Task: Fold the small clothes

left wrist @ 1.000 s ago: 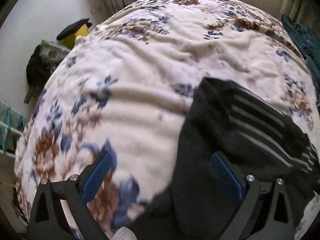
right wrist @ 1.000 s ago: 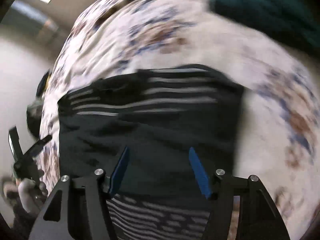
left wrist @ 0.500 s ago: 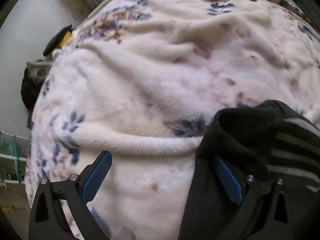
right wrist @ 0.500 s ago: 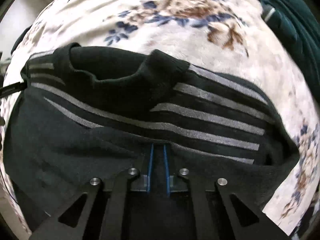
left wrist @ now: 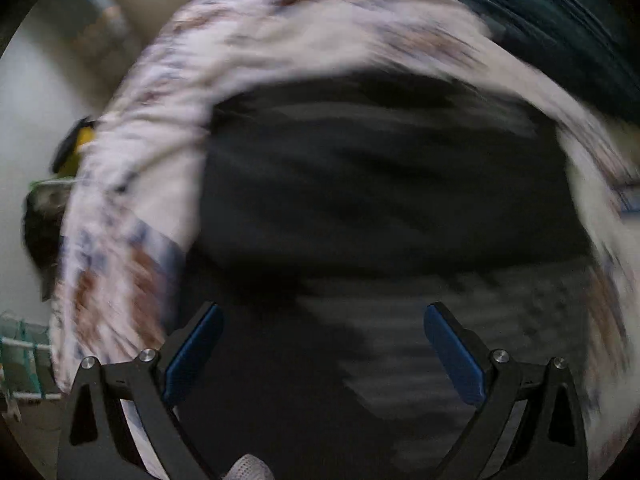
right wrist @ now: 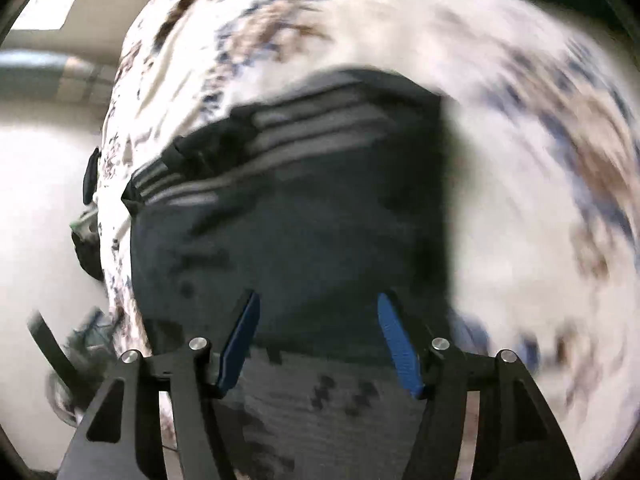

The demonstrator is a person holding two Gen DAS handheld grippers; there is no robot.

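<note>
The sweater [right wrist: 304, 216] lies on the blanket [right wrist: 520, 208] that covers the bed, folded over itself, its collar end toward the far left in the right wrist view. Blanket shows on its left, right and far sides. Behind it, at the bed's far right edge, lies another cloth [left wrist: 540, 12].

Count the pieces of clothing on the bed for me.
2. A black sweater with grey stripes lies in the middle of the flowered blanket. A dark green garment sits at the bed's far edge. More may be hidden beyond the blurred views.
</note>
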